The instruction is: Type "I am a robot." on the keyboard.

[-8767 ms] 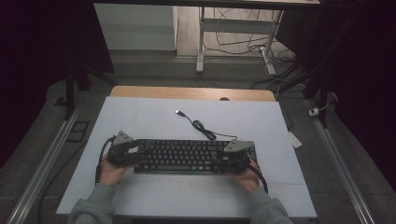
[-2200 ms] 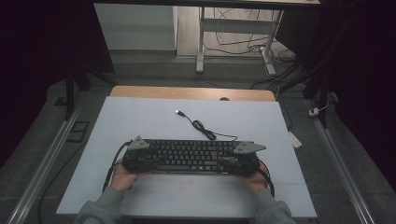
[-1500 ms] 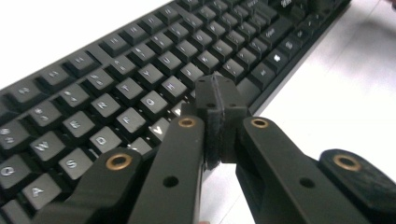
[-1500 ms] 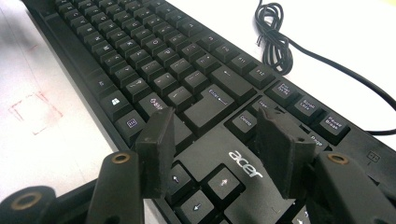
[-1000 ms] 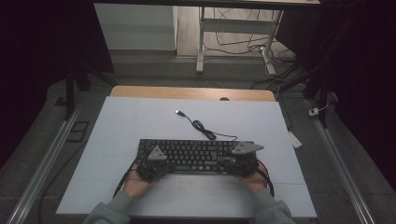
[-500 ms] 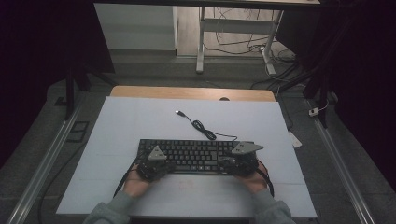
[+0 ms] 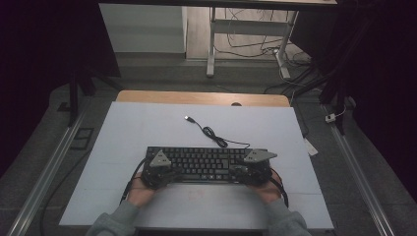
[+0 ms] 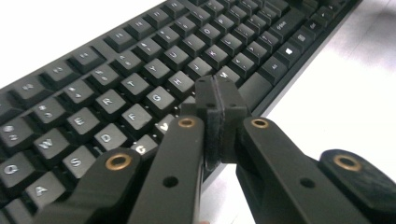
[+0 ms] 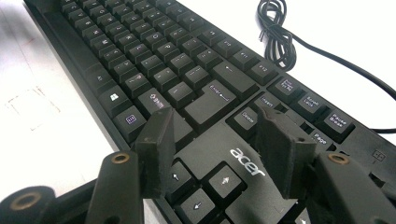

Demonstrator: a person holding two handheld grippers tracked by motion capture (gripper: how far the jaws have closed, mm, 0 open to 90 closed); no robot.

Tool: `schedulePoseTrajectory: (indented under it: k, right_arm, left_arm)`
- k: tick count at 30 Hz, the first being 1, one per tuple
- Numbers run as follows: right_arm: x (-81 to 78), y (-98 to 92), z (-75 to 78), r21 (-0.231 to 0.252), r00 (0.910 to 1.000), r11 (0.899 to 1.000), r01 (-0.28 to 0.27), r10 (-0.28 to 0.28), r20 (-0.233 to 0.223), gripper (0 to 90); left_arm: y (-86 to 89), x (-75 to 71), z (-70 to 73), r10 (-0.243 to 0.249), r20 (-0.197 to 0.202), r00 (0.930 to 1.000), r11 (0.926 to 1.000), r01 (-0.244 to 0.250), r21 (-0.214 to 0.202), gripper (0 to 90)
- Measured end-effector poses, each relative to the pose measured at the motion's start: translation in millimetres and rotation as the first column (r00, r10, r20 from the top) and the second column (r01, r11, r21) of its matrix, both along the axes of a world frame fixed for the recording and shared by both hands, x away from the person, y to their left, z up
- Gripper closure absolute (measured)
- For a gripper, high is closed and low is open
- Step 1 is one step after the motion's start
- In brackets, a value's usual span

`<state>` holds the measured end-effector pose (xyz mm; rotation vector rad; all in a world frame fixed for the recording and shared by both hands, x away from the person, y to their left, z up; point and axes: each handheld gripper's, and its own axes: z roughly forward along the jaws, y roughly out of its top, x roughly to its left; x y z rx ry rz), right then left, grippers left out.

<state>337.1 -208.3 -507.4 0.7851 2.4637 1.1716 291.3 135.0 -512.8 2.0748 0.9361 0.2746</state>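
A black keyboard lies across the near middle of the white table; its black cable coils behind it and ends in a loose USB plug. My left gripper sits over the keyboard's left part. Its jaws are shut, pad against pad, low over the bottom letter row by the space bar, with nothing between them. My right gripper is over the keyboard's right end. It stands open above the arrow keys and the acer logo, holding nothing.
The white table top ends in a wooden strip at the far side. A small white tag lies off the right edge. Metal rails run along both sides; desk legs and cables are on the floor beyond.
Since the oldest frames my left gripper has moved right, from the keyboard's left end onto its left keys. Over the last second nothing visibly moved.
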Motion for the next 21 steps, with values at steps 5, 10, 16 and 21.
schedulePoseTrajectory:
  k: [5, 10, 16, 21]
  right_arm:
    - [0.1, 0.1, -0.2, -0.001, 1.0000, 1.000, 0.000, 0.000, -0.001, 47.3]
    - [0.3, 0.2, -0.5, -0.006, 1.0000, 1.000, 0.004, -0.004, -0.001, 47.3]
    - [0.2, 0.5, -0.8, -0.009, 1.0000, 1.000, 0.004, -0.004, -0.004, 47.3]
    - [0.6, 0.5, -1.3, -0.004, 1.0000, 1.000, 0.003, -0.003, -0.006, 47.3]
  left_arm:
    - [6.3, 1.1, 2.6, 0.022, 0.006, 0.9997, 0.9997, -0.022, -0.010, 88.4]
    - [11.1, 1.9, 4.7, 0.038, 0.011, 0.9992, 0.9991, -0.038, -0.019, 86.6]
    - [14.3, 2.6, 6.2, 0.047, 0.013, 0.9988, 0.9986, -0.046, -0.025, 84.4]
    - [17.5, 3.3, 6.9, 0.065, 0.017, 0.9977, 0.9972, -0.064, -0.038, 71.7]
